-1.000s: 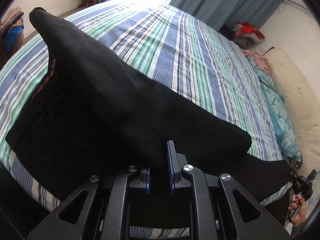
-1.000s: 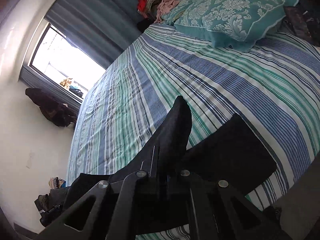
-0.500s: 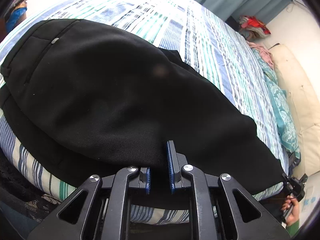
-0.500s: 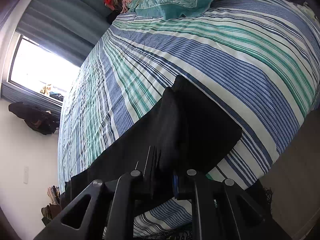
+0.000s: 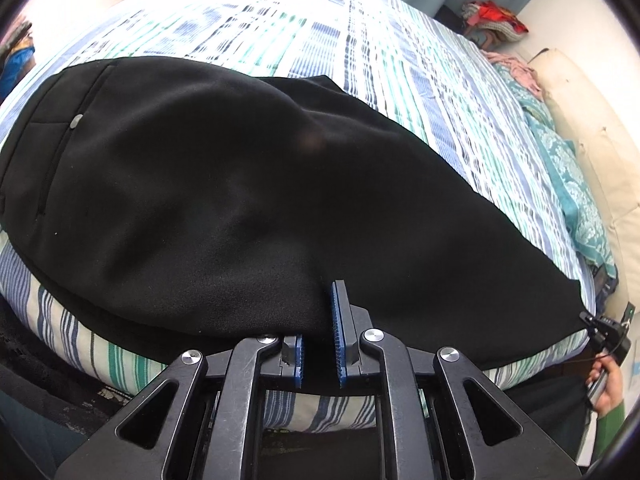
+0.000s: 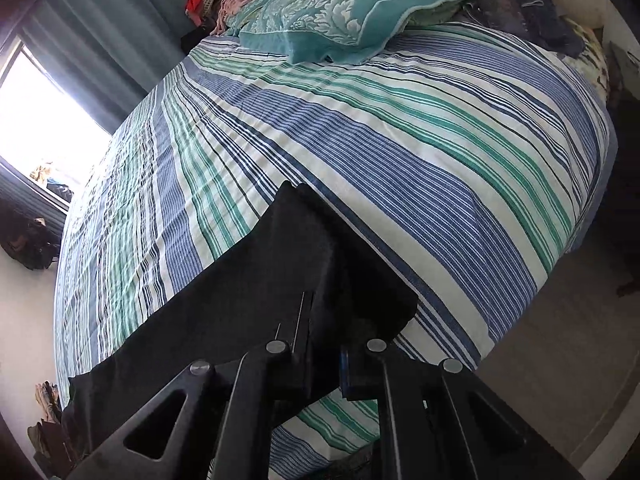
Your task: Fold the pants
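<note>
Black pants (image 5: 240,200) folded lengthwise on striped bed (image 6: 400,140). Left gripper (image 5: 320,320) and right gripper (image 6: 324,336) each clamp its near edge.

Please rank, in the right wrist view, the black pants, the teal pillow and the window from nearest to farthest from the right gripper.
1. Black pants: between the right gripper's fingers, at the bed's near edge.
2. Teal pillow: at the far end of the bed, top centre.
3. Window: beyond the bed, far left.

Striped bed (image 6: 400,128) carries black pants (image 5: 240,200) (perhaps folded) and pillow (image 6: 340,12).
</note>
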Tool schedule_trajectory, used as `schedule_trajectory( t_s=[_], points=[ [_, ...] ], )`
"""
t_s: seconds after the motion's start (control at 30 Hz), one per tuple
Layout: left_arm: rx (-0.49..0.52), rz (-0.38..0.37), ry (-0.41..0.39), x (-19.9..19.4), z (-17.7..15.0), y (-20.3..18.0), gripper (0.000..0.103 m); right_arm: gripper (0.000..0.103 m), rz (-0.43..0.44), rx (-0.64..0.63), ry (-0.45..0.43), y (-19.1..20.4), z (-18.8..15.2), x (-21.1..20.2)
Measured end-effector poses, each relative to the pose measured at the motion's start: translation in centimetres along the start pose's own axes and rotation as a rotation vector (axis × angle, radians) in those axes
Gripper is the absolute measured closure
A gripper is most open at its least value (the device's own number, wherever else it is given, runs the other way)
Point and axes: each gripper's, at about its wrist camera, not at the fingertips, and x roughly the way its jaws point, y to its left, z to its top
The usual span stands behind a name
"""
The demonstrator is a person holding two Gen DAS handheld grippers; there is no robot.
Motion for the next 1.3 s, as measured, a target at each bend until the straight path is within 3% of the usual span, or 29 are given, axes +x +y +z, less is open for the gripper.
schedule_trajectory(
  t_s=[0.17, 0.93, 1.13, 1.3],
  points=[
    [0.008, 0.016, 0.007, 0.6, -0.4, -0.3, 0.092, 0.093, -0.038, -0.025, 0.029, 0.2, -0.2, 0.7],
    [0.058, 0.058, 0.028, 2.2, -1.0, -1.7, 0.092, 0.093, -0.036, 0.0, 0.053, -0.4, -0.9, 0.9],
    [0.065, 0.067, 0.068, 3.1, -1.1, -1.8, 0.093, 0.091, 0.008, 0.03, 0.14, -1.2, -1.1, 2.1],
    [0.085, 0.076, 0.08, 3.3, -1.1, -1.9, 0.093, 0.089, 0.036, 0.034, 0.14, -1.4, -1.4, 1.9]
  ],
)
